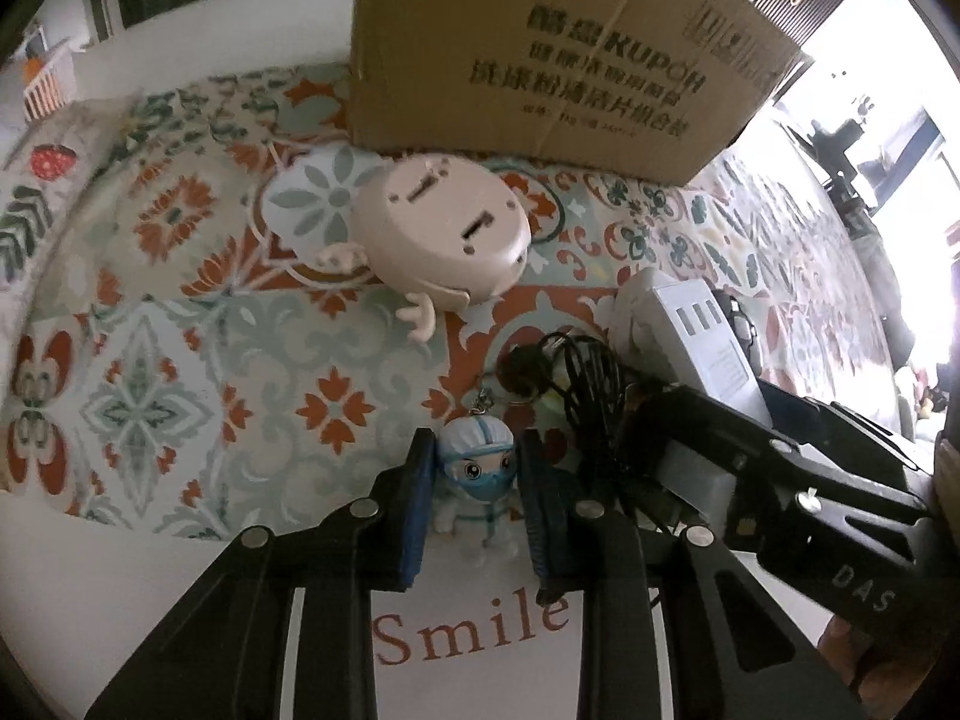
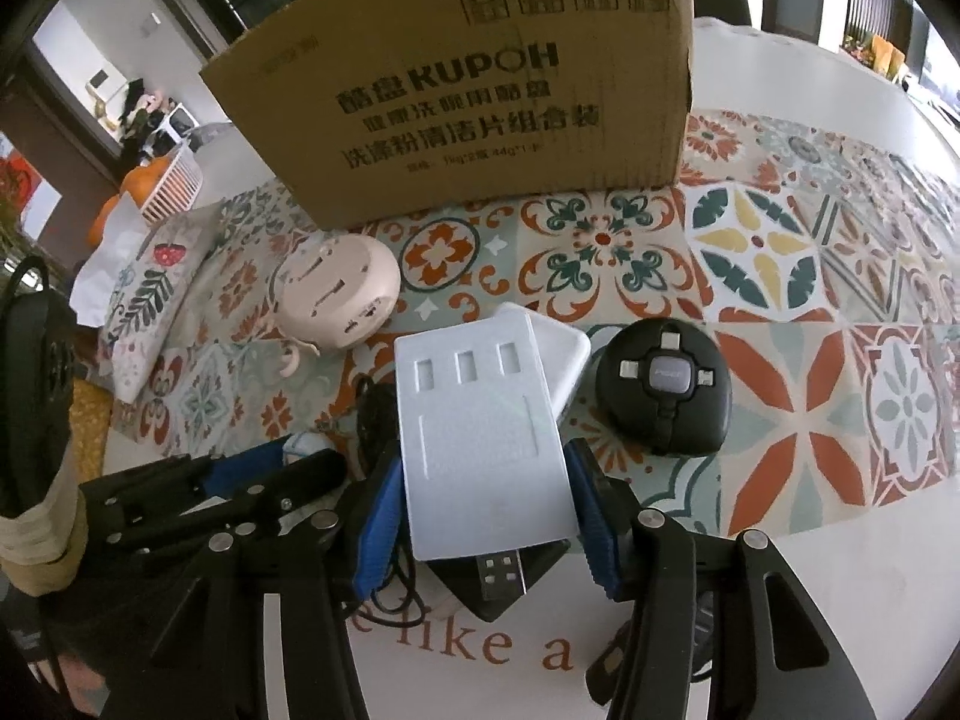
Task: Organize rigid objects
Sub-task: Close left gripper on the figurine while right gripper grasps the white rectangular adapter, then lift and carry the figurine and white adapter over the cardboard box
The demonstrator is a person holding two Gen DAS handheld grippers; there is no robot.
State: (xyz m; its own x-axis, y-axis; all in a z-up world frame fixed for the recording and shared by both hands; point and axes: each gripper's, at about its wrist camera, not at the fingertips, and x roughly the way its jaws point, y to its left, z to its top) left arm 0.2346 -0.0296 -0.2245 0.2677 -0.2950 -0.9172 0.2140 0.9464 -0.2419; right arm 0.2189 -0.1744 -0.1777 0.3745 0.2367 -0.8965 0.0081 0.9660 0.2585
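This looks like a home. A colorful tile-pattern cloth (image 2: 780, 276) covers a white table (image 2: 840, 570) with friendly words printed on it. A soft flowery pillow (image 2: 150, 312) lies at one side, and orange pumpkins (image 2: 144, 177) sit by a small white fence (image 2: 177, 186) in the room behind.

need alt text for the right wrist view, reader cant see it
The right hand-held gripper, with blue-padded fingers, closes on a flat white plastic charger block with three slots above a patterned tile-print tablecloth. A round black cable case lies to its right, a round beige plastic toy to its left, and a brown cardboard box stands behind.
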